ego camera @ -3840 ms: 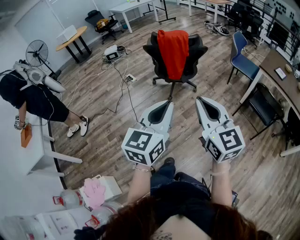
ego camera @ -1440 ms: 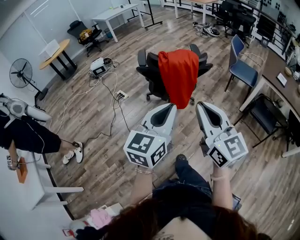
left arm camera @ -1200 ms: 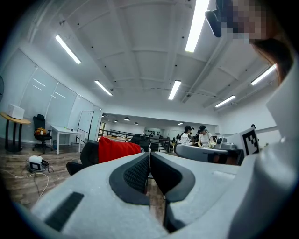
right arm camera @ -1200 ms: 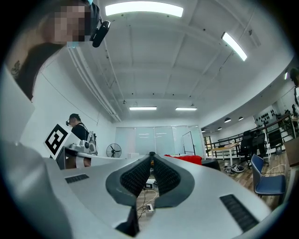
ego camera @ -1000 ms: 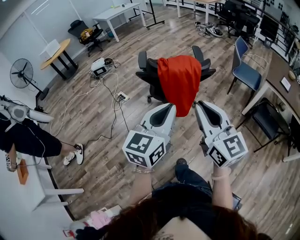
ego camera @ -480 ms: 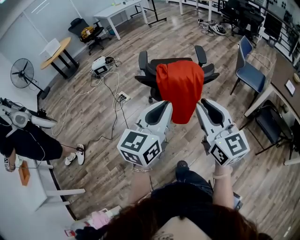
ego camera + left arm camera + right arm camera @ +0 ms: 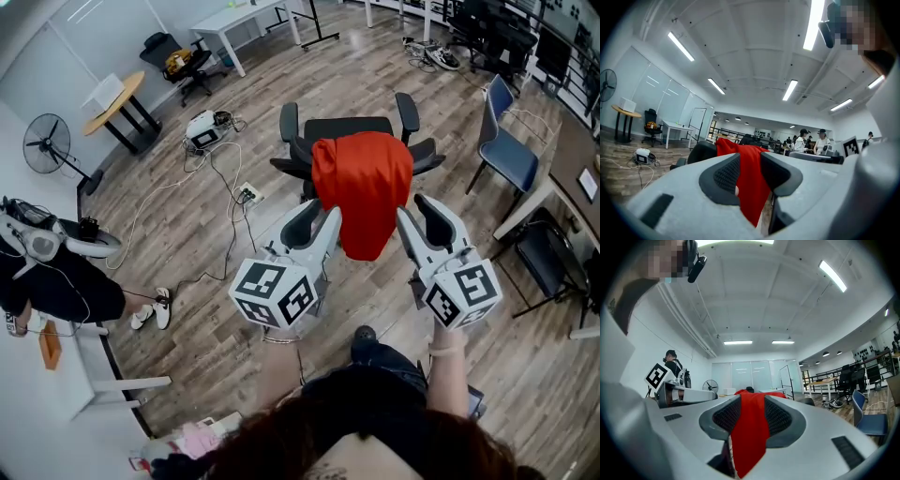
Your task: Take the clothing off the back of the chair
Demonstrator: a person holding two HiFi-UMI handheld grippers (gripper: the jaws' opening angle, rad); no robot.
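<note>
A red garment [image 7: 362,192] hangs draped over the back of a black office chair [image 7: 349,129] right in front of me. My left gripper [image 7: 320,216] is level at the cloth's lower left edge, and my right gripper [image 7: 418,212] is at its lower right edge. In the left gripper view the jaws of the left gripper [image 7: 750,160] are opening, and the red garment [image 7: 749,190] shows in the gap without the pads pressing on it. The right gripper [image 7: 752,401] is opening too, with the red garment [image 7: 750,439] filling the gap between its pads; no grip shows.
A blue chair [image 7: 507,150] and a black chair [image 7: 540,246] stand at the right beside a desk [image 7: 574,180]. Cables and a power strip [image 7: 246,194] lie on the wood floor to the left. A person [image 7: 45,281] sits at the far left, near a fan [image 7: 47,145].
The chair with the red garment has come much closer. Both grippers have moved forward and now flank the cloth's lower part, and their jaws have parted.
</note>
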